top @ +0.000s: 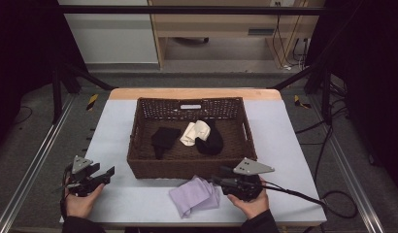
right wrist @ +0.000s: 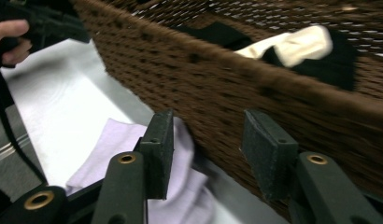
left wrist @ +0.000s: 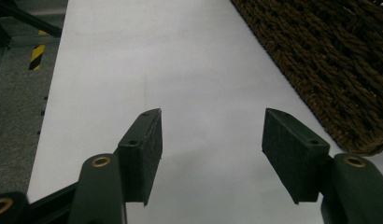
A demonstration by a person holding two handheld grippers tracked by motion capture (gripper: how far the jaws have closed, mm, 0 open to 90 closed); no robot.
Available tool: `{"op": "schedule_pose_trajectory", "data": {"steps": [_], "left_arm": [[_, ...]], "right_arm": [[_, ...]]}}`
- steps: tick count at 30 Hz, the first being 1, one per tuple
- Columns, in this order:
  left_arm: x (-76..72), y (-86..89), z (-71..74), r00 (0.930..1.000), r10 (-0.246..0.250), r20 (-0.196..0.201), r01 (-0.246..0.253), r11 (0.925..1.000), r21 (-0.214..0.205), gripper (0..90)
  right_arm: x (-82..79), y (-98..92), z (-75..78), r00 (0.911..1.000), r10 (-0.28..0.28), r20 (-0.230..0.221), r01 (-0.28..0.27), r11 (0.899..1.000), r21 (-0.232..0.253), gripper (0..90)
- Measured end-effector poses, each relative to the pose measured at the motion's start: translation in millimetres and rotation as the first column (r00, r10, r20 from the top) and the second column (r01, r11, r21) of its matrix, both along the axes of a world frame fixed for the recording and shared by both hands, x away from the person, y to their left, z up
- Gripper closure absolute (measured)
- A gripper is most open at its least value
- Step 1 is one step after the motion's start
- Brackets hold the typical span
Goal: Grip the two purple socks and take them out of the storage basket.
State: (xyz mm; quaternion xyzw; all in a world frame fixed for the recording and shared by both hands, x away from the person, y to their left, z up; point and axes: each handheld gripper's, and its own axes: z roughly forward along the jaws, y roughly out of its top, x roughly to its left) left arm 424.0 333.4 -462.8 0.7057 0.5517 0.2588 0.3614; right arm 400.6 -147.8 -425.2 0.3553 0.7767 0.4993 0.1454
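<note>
A lilac cloth (top: 194,196) lies crumpled on the white table near the front edge, just below the brown wicker basket (top: 187,169). My right gripper (top: 215,182) sits at the cloth's right edge, pointing left. In the right gripper view its jaws (right wrist: 207,130) stand open, with the lilac cloth (right wrist: 115,144) under and behind the left jaw and the basket wall (right wrist: 227,84) close ahead; nothing is pinched. My left gripper (top: 108,173) rests at the table's front left, jaws (left wrist: 210,126) open over bare table.
Inside the basket lie a black cloth (top: 164,138), a cream cloth (top: 194,132) and another black piece (top: 210,141). The basket's corner (left wrist: 329,60) stands to the right of the left gripper. Cables trail off the table's right side (top: 308,196).
</note>
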Motion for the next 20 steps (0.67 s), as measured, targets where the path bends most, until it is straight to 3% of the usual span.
{"op": "schedule_pose_trajectory", "data": {"steps": [7,11,13,20], "left_arm": [[-0.7,0.3,0.3,1.0000,-0.005,-0.001,0.005,1.0000,0.000,37.3],[-0.9,0.8,0.1,1.0000,-0.005,0.001,0.005,1.0000,-0.001,36.9],[-0.7,1.1,0.3,1.0000,-0.006,0.003,0.006,1.0000,0.000,36.6],[0.8,0.8,-1.3,1.0000,-0.007,-0.003,0.007,1.0000,0.003,35.8]], "right_arm": [[-6.7,-38.2,-2.3,0.9958,-0.092,0.005,0.092,0.996,0.012,49.1],[-10.0,-61.2,-8.2,0.9894,-0.144,-0.015,0.145,0.989,0.021,48.9],[-10.7,-73.3,-13.8,0.9844,-0.174,-0.031,0.174,0.985,0.018,48.8],[-0.7,-110.0,-32.2,0.9504,-0.304,-0.064,0.303,0.953,-0.032,48.1]]}}
